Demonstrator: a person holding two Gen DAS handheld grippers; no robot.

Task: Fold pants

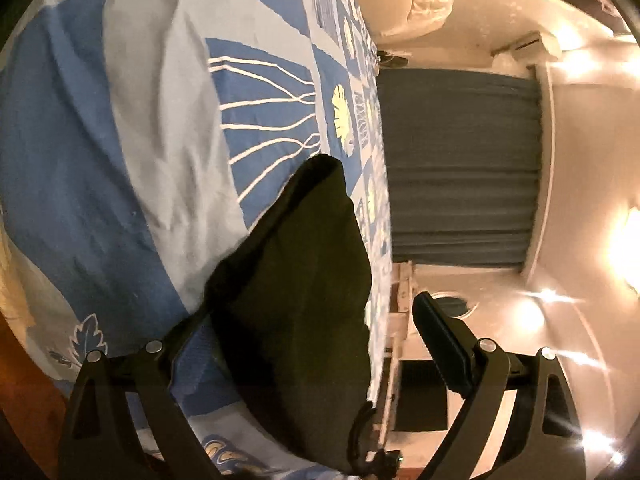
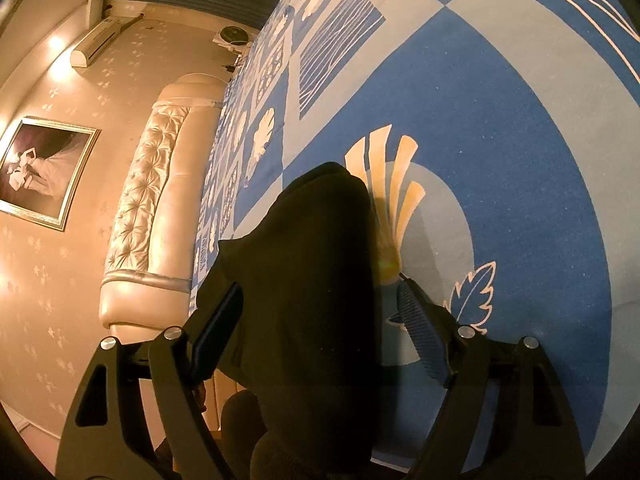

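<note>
The black pants (image 1: 304, 296) lie on a blue and white patterned bedspread (image 1: 120, 120). In the left wrist view a dark fold of them rises between my open fingers, with a drawstring (image 1: 360, 436) hanging at the bottom. My left gripper (image 1: 304, 332) is open around the cloth; its left finger is partly hidden behind it. In the right wrist view the pants (image 2: 312, 280) fill the gap of my right gripper (image 2: 320, 312), which is open with both pads (image 2: 420, 328) apart from the fabric edges.
The bedspread (image 2: 520, 160) covers the bed. A tufted cream headboard (image 2: 160, 184) and a framed picture (image 2: 44, 168) are on the wall side. A dark blue curtain (image 1: 460, 168) and a wall air conditioner (image 2: 100, 44) stand beyond the bed.
</note>
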